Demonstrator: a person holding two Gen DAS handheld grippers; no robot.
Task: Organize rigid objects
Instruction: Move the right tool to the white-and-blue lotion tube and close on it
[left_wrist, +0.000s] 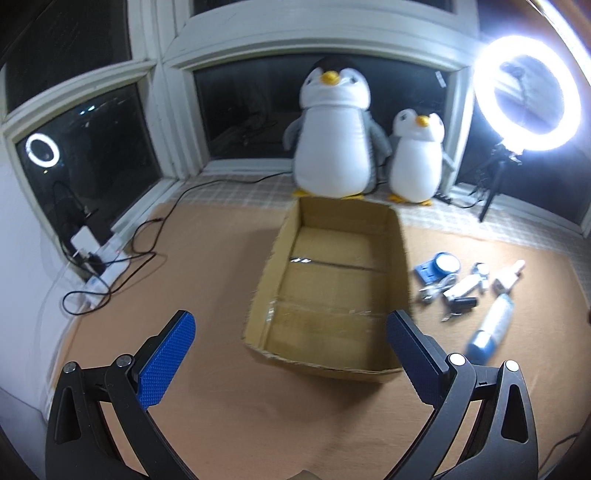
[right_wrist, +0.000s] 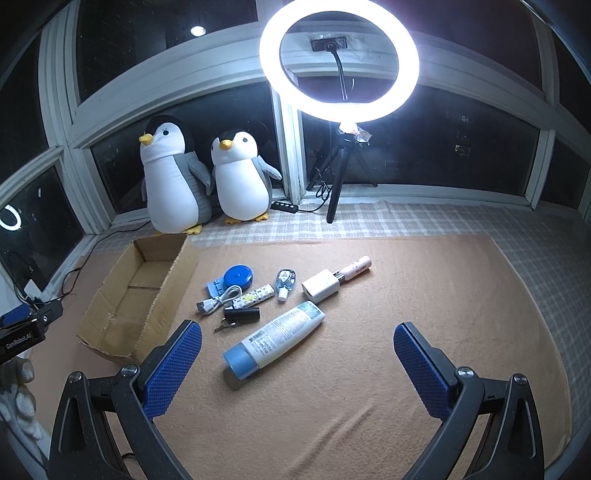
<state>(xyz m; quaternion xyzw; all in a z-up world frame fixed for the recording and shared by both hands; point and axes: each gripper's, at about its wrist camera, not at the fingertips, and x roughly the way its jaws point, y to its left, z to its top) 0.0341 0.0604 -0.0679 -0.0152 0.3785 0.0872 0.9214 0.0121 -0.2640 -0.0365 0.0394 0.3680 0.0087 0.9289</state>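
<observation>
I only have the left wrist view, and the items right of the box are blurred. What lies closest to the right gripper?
Observer: A white tube with a blue cap, lying flat on the mat, just ahead of the open right gripper.
Operator: Is anything touching it?
Observer: A white charger sits at its far end; I cannot tell whether they touch.
Operator: And the dark thing by the keys?
Observer: A black cylinder, with small keys at its left end.
Operator: Is the box holding anything?
Observer: The box looks empty from here too.
</observation>
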